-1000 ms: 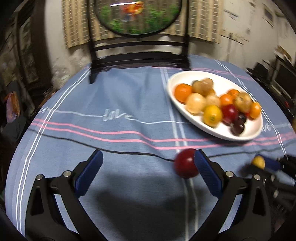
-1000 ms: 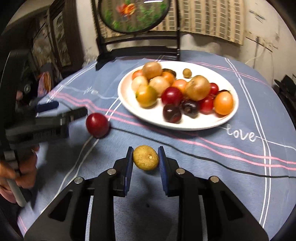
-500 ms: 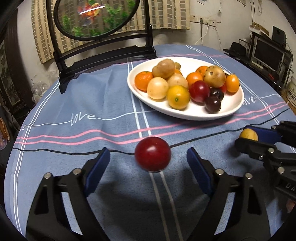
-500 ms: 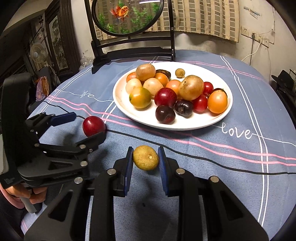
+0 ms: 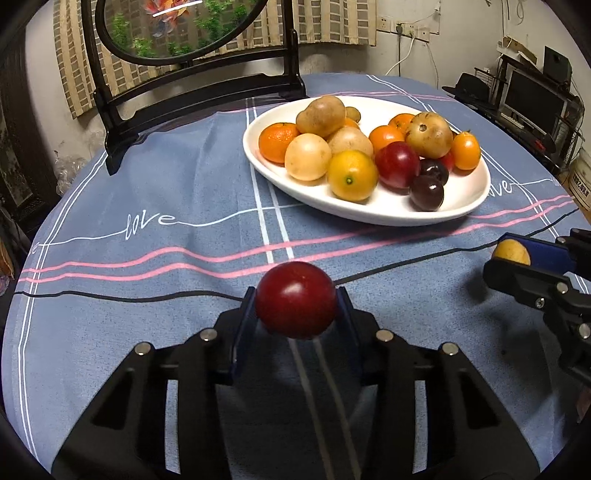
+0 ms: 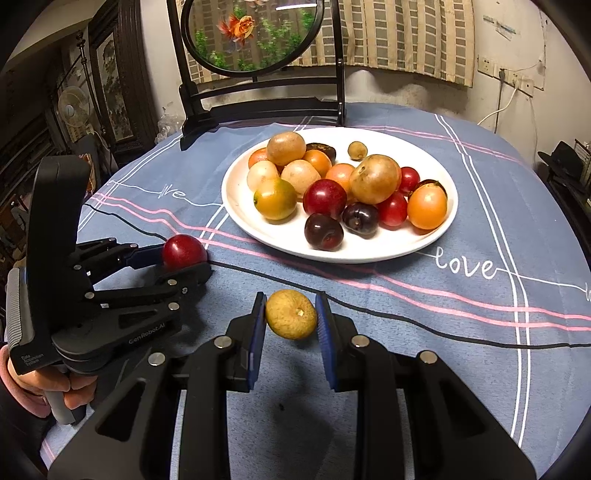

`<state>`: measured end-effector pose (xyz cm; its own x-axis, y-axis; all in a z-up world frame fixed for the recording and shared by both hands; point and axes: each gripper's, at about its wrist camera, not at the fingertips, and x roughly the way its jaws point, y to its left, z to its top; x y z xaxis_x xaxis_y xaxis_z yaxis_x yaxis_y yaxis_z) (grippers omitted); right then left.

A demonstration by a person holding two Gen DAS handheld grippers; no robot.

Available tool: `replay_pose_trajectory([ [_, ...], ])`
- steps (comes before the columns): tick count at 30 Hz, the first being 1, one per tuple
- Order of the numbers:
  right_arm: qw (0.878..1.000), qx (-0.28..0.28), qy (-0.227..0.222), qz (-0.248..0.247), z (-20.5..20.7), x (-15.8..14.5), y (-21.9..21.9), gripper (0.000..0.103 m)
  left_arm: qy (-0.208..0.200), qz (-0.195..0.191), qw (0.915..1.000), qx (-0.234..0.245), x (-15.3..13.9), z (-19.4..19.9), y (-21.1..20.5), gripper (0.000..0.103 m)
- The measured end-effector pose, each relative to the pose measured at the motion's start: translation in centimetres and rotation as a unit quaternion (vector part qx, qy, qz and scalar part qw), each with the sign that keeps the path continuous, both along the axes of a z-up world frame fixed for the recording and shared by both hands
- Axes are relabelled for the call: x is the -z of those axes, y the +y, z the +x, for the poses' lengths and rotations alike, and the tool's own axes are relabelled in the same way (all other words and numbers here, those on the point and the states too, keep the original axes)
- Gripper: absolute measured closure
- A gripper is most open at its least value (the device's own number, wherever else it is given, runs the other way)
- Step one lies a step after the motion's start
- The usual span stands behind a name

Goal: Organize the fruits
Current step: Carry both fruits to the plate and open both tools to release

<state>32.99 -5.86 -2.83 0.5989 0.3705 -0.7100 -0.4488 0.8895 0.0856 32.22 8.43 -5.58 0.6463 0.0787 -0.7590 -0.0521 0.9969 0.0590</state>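
- Two hand-held grippers are in play, each with one fruit between its blue pads, both in front of the plate.
- On the left, the left gripper (image 5: 295, 314) is clenched on one red plum (image 5: 295, 299); its jaws have just been closing, and both pads now press the plum's sides. A second ago they stood wide apart with the plum beside the right-hand pad, and half a second ago the plum sat loose in the middle of the gap.
- From the right wrist view a hand (image 6: 40, 384) with a pink cuff grips that tool's handle at the table's near left edge.
- In the middle, the right gripper (image 6: 290, 317) is grasping one small yellow-brown fruit (image 6: 291, 314), pinched on both sides above the blue tablecloth (image 6: 480, 221). Nothing about this grip differs from the earlier frames.
- Further back and to the right sits one white plate (image 6: 369, 251) piled with fruit: I count two dark purple plums, a larger red plum, two small red ones at least, several orange citrus and several tan-skinned fruits; the exact total is hard to tell where they overlap.
- Behind the plate stands one dark-framed round screen (image 6: 255, 33) painted with a goldfish.
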Motion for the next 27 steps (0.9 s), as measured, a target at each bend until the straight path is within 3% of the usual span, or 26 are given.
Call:
replay_pose_trajectory([
  [10, 0.999, -0.006, -0.014, 0.031, -0.8, -0.7, -0.7, 0.076, -0.009, -0.004, 0.9999, -0.005, -0.6, -1.2, -0.6, 0.061],
  [14, 0.996, 0.001, -0.058, 0.072, -1.1, -2.5, -2.0, 0.076, -0.044, -0.009, 0.999, 0.001, -2.8, -2.2, -1.2, 0.06],
  [18, 0.985, 0.06, -0.118, 0.11, -0.8, -4.4, -4.2, 0.076, -0.074, -0.047, 0.9961, 0.003, -5.6, -1.9, -0.6, 0.06],
  [23, 0.974, 0.101, -0.151, 0.135, 2.2, -5.2, -5.2, 0.076, -0.101, -0.071, 0.9923, 0.009, -8.9, 2.1, 0.0, 0.061],
  [27, 0.968, 0.127, -0.149, 0.155, 5.3, -4.8, -5.5, 0.076, -0.093, -0.073, 0.9928, 0.019, -10.1, 7.9, -0.9, 0.061],
])
